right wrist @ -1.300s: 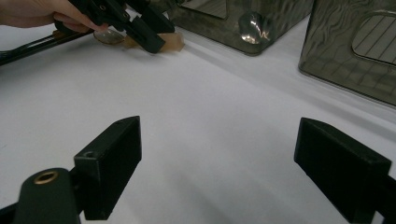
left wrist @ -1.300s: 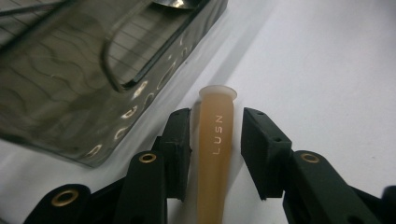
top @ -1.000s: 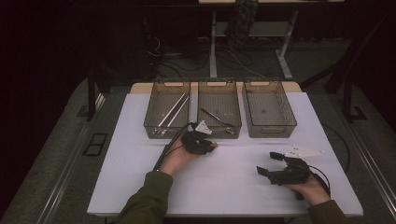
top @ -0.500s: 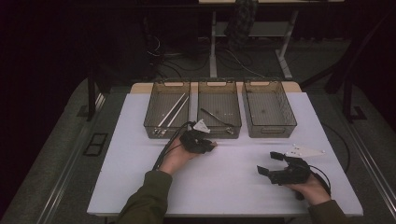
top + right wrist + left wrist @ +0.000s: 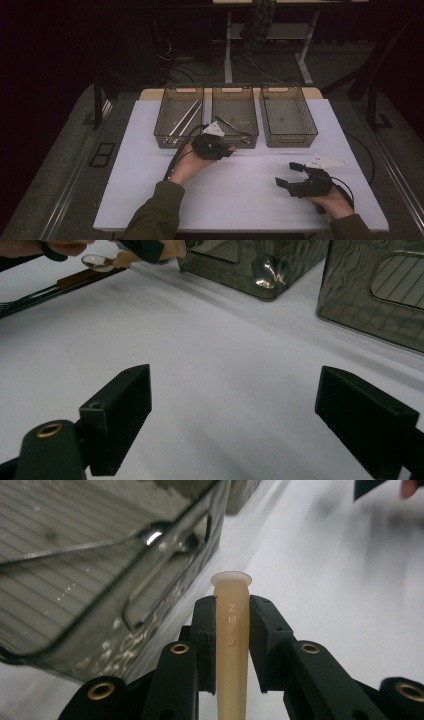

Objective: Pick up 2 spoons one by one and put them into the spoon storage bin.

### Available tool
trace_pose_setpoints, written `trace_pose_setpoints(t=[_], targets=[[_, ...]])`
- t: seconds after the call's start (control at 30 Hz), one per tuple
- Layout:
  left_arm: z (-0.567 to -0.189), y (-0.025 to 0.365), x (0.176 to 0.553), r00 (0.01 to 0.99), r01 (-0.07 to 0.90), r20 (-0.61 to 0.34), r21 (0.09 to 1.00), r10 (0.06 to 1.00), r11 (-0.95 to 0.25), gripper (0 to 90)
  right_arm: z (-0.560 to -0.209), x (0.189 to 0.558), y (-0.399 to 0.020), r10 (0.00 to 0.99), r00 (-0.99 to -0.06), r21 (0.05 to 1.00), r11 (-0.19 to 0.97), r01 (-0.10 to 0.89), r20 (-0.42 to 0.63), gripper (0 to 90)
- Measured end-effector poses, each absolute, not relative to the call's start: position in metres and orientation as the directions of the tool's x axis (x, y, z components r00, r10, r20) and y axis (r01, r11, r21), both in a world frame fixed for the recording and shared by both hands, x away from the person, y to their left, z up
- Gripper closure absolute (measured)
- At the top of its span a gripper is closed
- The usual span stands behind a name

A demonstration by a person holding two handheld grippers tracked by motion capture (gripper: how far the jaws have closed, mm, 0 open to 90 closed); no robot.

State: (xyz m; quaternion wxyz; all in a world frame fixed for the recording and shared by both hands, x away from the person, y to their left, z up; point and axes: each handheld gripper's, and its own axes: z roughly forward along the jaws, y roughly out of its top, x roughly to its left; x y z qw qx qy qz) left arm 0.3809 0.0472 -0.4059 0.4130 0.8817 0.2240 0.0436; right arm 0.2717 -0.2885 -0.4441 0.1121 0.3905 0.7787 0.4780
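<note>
Clearly, the left gripper (image 5: pixel 232 645) has its jaws clenched on a cream plastic handle with embossed letters (image 5: pixel 233 630), held above the white bench (image 5: pixel 240 200) just in front of the middle smoky transparent bin (image 5: pixel 235 117). It looks light, stiff and smooth, so probably a little slippery; the grip sits near the flared end, which should stop sliding. In the right gripper view a spoon-like bowl shows at its other end. The right gripper (image 5: pixel 292 175) rests with jaws released, empty.

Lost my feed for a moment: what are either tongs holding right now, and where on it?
The left tongs grip a beige plastic handle just below its flared end. The right tongs stand open over the table, holding nothing.
</note>
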Motion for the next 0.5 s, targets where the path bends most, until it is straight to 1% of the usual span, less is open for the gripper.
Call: trace_pose_setpoints(t=[0.13,0.33,0.5], targets=[[-0.394,0.043,0.383,0.9,0.349,-0.106,0.758,0.423,-0.552,73.5,-0.444,0.272,-0.288,0.714,-0.671,0.831,0.241,0.502,0.198,14.4],[-0.374,0.034,0.391,0.907,0.323,-0.077,0.756,0.413,-0.569,73.6,-0.444,0.272,-0.288,0.712,-0.673,0.83,0.241,0.503,0.201,14.4],[-0.359,0.028,0.401,0.907,0.32,-0.073,0.76,0.415,-0.566,73.5,-0.444,0.272,-0.289,0.711,-0.674,0.832,0.241,0.5,0.199,14.4]])
